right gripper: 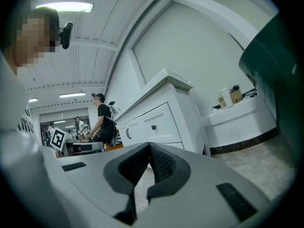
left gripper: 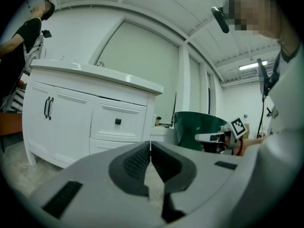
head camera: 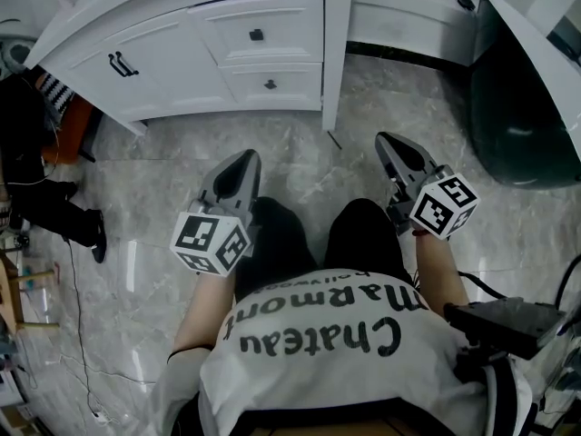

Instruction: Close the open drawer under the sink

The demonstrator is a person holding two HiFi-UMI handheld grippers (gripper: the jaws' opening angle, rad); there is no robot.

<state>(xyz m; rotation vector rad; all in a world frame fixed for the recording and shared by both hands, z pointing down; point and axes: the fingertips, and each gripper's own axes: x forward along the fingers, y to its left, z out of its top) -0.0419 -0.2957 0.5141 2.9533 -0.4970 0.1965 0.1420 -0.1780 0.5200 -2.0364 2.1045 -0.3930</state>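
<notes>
The white sink cabinet stands ahead of me on the marble floor. Its upper drawer and lower drawer each carry a small black knob, and both fronts look flush with the cabinet face. The same drawers show in the left gripper view, upper drawer above lower drawer. My left gripper is shut and empty, held over the floor well short of the cabinet. My right gripper is also shut and empty, level with the cabinet's right corner post.
A dark green tub stands at the right, behind a low white ledge. Double doors with black handles fill the cabinet's left part. A person in black stands at the far left, with cables on the floor nearby.
</notes>
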